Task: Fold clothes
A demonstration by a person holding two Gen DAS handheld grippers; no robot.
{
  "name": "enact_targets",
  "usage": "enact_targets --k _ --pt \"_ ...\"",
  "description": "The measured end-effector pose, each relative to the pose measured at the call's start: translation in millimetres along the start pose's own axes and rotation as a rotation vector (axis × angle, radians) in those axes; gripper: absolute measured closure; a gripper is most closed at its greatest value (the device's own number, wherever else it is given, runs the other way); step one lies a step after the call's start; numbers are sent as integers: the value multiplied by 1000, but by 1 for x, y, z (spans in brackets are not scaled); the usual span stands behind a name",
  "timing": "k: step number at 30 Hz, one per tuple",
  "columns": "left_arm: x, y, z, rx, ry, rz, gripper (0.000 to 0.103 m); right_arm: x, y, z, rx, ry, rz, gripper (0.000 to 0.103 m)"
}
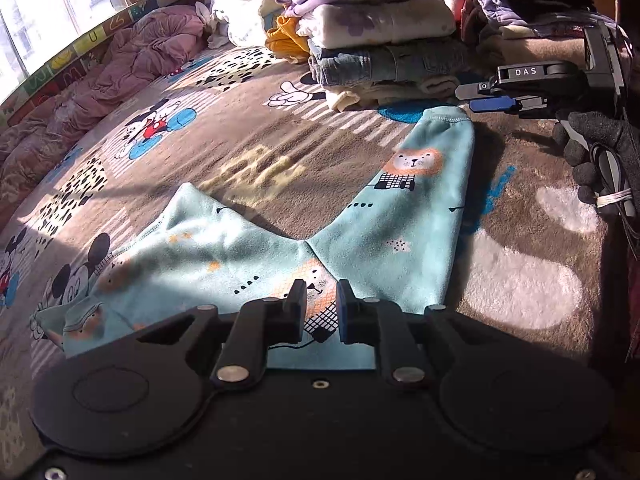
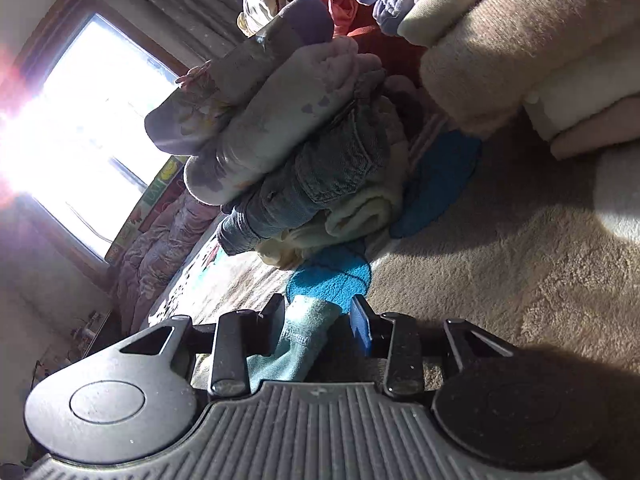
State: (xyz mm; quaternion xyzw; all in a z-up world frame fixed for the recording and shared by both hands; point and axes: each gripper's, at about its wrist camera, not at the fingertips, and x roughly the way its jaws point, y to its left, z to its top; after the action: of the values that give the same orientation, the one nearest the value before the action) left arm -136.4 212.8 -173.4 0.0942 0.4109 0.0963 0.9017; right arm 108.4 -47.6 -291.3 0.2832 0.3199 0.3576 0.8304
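Observation:
Small teal children's pants (image 1: pixel 360 220) with lion prints lie flat on the patterned blanket, legs spread in a V. My left gripper (image 1: pixel 321 304) hovers over the waist area, jaws open a little, holding nothing. My right gripper (image 1: pixel 486 98) is at the far end of the right leg's cuff, seen from the side. In the right wrist view the cuff (image 2: pixel 310 320) lies between the open fingers of the right gripper (image 2: pixel 318 320), which is tilted on its side.
A stack of folded clothes (image 1: pixel 380 40) stands just beyond the cuff, also in the right wrist view (image 2: pixel 300 152). More folded piles (image 1: pixel 528 8) at back right. A crumpled pink quilt (image 1: pixel 132 68) lies along the window at left. The brown cartoon blanket (image 1: pixel 224 128) covers the bed.

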Motion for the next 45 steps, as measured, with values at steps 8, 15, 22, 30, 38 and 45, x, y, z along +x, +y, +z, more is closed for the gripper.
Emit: enact_targets --k 8,15,22,30,38,45 --pt "-22 11 -15 -30 4 34 89 49 56 -32 -261 260 -39 93" --pt "-39 12 -26 -24 -3 5 84 31 42 -5 -214 112 -57 69" --pt "-44 9 -26 -24 -19 -15 84 61 22 24 -230 86 -169 42" --pt "-45 18 -32 -39 -7 7 84 54 39 12 -465 35 -185 86" --pt "-55 47 -53 -116 28 92 70 32 57 8 -505 -12 -168 68" --pt "-58 67 -76 -159 86 164 70 52 96 -42 -592 307 -6 68"
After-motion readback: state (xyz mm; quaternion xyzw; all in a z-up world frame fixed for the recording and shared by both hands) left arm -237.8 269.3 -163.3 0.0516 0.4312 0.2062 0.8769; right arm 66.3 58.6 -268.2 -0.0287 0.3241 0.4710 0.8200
